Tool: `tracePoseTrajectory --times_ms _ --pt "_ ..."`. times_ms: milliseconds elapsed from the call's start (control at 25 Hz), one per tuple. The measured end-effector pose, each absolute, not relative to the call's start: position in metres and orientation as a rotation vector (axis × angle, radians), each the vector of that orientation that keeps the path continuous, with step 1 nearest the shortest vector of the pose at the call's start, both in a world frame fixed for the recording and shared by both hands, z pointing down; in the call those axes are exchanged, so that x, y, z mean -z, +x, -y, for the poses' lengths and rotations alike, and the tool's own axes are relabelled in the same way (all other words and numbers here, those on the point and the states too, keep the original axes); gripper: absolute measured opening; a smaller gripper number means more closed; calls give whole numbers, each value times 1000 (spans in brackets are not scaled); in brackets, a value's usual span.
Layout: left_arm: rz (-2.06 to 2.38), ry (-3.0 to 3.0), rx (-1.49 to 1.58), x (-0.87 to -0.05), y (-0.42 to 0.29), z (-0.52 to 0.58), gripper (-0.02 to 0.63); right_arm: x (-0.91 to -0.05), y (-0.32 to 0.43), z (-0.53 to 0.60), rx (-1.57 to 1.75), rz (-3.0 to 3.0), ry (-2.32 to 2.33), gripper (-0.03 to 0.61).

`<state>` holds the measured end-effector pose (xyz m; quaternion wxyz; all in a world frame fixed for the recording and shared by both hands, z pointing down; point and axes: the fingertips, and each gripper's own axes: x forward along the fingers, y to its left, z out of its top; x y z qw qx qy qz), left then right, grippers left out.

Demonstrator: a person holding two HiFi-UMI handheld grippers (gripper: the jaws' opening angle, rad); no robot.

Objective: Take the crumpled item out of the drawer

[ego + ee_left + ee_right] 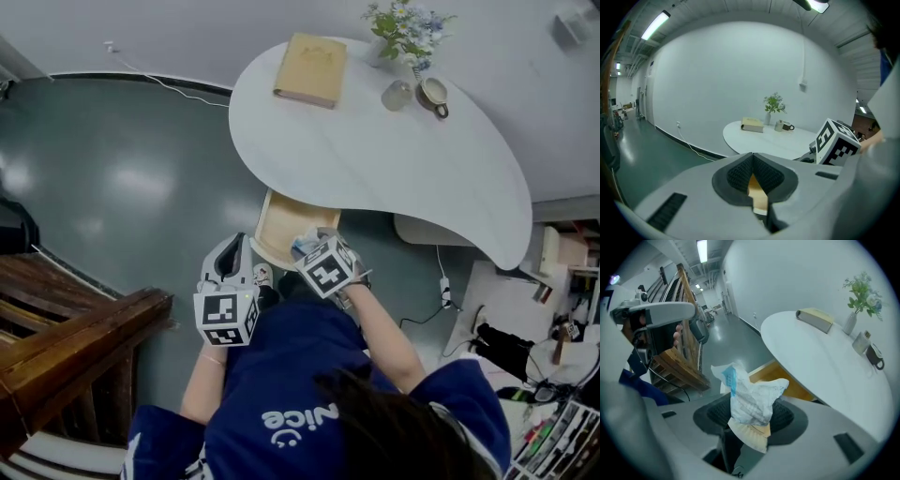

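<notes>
A crumpled white wrapper with blue print (751, 401) is pinched between the dark pads of my right gripper (752, 414), which is shut on it. In the head view this gripper (314, 251) holds the wrapper (305, 246) just above the front of the open wooden drawer (275, 223), which sticks out from under the white table (394, 169). My left gripper (232, 251) hangs to the left of the drawer front. In its own view its pads (740, 173) meet at the tip with nothing held, and a sliver of drawer wood (757, 190) shows behind them.
On the table lie a tan book (311, 69), a vase of flowers (405, 30), a glass (397, 95) and a cup (434, 95). A wooden stair rail (75, 342) stands at the left. A cable (441, 291) and clutter (553, 328) are at the right.
</notes>
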<state>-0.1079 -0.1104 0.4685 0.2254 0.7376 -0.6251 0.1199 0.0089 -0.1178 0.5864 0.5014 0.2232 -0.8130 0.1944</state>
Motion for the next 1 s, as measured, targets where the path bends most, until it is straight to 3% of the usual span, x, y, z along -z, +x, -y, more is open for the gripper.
tracePoseTrajectory --times_ms 1000 --pt "1637 2293 -256 -404 -71 130 5 -466 51 141 -618 2361 1093 226"
